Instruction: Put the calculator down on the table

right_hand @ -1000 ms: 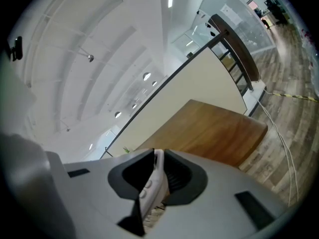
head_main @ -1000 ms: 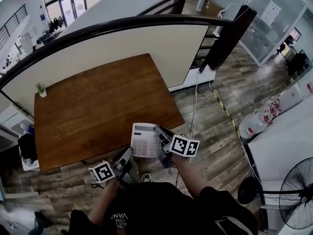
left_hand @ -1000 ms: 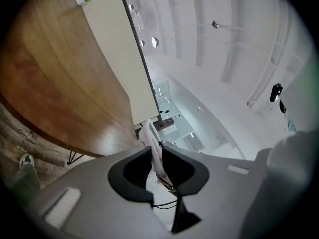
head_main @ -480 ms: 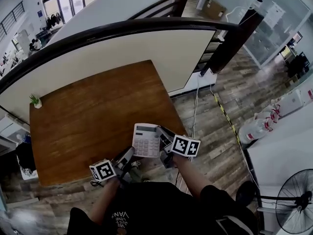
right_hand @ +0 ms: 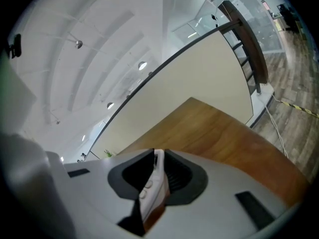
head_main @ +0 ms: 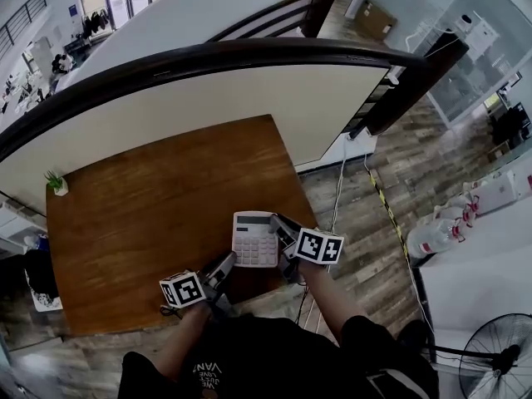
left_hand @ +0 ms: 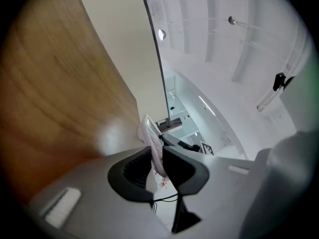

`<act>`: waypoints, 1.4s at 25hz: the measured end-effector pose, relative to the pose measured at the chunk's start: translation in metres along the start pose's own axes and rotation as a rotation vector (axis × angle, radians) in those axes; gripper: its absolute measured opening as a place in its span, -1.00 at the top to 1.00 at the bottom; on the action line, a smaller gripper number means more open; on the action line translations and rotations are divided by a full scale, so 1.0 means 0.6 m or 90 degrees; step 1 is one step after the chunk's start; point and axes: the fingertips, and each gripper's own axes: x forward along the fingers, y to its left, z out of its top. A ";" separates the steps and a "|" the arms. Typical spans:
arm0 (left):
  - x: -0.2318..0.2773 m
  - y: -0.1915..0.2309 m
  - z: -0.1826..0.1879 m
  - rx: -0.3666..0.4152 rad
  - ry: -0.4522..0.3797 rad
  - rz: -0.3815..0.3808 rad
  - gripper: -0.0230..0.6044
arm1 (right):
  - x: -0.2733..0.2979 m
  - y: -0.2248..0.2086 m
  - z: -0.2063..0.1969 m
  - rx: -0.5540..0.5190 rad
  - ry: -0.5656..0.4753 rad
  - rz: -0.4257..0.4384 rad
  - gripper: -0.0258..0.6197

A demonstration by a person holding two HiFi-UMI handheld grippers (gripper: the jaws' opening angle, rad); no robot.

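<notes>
– Since a second ago, what has been shifted in the head view?
– Both grippers and the calculator have been carried forward. It was held over the plank floor short of the table. It is now held over the wooden table, just inside the near edge.
– How is it gripped?
– The left gripper is clamped on the near left corner, and the right gripper on the right side.
– And the surface and room?
– Bare wood is seen ahead and to the left, with only a small potted plant at the far left corner. The far edge is closed off by a cream partition under a dark curved rail. Past the right edge a white cable is laid on the floor, and a fan is stood well apart.
– What is shown in the left gripper view?
– The calculator's thin edge is pinched between the jaws. Wood is spread to the left, up to the partition.
– And in the right gripper view?
– The calculator is seen edge-on, pressed between the pads. Open tabletop is stretched ahead to the partition, with floor beyond its right edge.
</notes>
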 end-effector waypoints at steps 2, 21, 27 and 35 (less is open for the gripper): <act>0.012 0.008 0.012 0.006 0.007 0.005 0.69 | 0.023 -0.008 0.007 -0.005 0.008 -0.004 0.75; 0.096 0.105 0.094 0.095 0.056 0.084 0.69 | 0.196 -0.059 0.062 -0.052 0.080 0.007 0.75; 0.121 0.127 0.109 0.140 0.098 0.126 0.69 | 0.240 -0.053 0.087 -0.119 0.085 0.016 0.75; 0.143 0.144 0.121 0.148 0.125 0.160 0.69 | 0.279 -0.058 0.099 -0.155 0.098 0.008 0.75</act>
